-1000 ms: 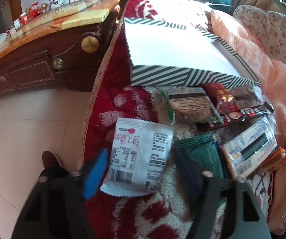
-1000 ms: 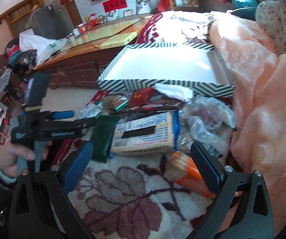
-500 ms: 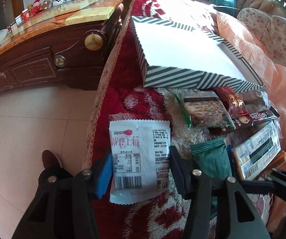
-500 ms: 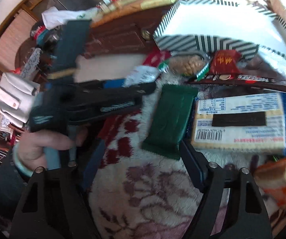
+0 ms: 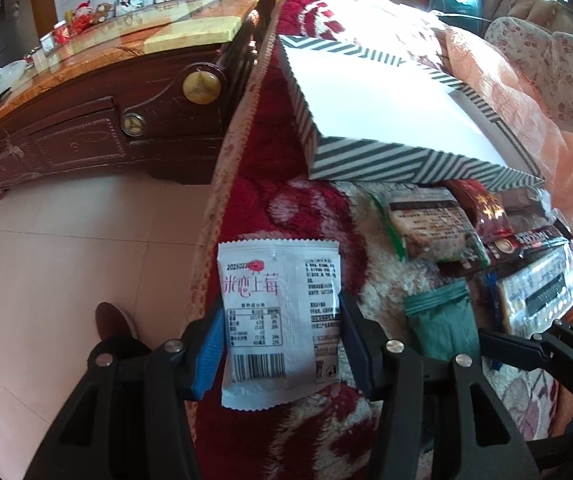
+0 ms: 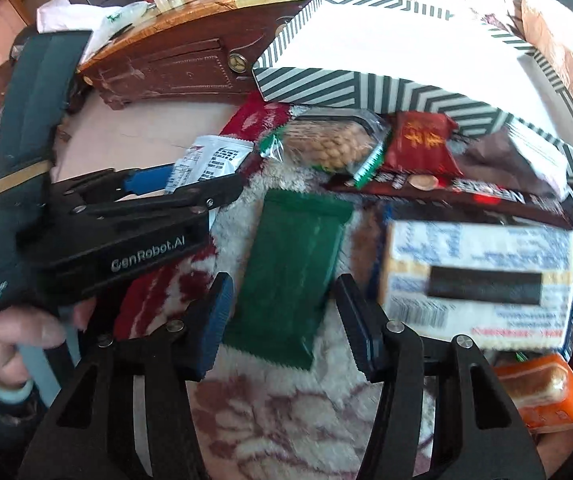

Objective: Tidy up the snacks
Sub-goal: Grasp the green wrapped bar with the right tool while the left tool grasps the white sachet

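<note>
Snacks lie heaped on a patterned blanket point(image 6: 286, 432) in front of the empty striped box point(image 5: 386, 120), and the left gripper point(image 5: 280, 344) has its jaws clamped on the side edges of a white sachet point(image 5: 278, 312) close to the blanket's edge above the floor. Such an edge-on hold on a thin, limp packet could buckle it or let it slide out over the floor. The right gripper point(image 6: 282, 320) is closing its jaws around the green packet point(image 6: 294, 264), apparently not yet pressing it, and could pinch pile or nudge the neighbouring biscuit pack point(image 6: 482, 280).
</note>
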`<action>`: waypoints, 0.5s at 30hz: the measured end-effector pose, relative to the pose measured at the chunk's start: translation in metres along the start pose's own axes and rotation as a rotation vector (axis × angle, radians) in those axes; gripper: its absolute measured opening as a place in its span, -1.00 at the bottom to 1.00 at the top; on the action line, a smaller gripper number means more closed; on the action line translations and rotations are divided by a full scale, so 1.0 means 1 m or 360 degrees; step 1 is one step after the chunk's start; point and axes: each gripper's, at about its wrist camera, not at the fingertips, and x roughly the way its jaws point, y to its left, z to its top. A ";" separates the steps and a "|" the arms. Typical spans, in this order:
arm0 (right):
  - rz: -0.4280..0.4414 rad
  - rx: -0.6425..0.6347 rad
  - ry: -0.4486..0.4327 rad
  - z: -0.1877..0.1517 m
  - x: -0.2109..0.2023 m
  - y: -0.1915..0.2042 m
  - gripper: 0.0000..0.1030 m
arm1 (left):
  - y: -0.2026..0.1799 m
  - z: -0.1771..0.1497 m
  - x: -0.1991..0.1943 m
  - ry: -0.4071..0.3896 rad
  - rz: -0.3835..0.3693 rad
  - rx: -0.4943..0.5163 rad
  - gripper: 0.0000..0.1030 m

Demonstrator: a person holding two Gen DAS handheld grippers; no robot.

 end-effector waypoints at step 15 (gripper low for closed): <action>-0.0114 -0.0273 -0.0011 -0.007 -0.005 0.019 -0.58 | -0.007 -0.006 -0.007 -0.0017 -0.0082 0.0040 0.09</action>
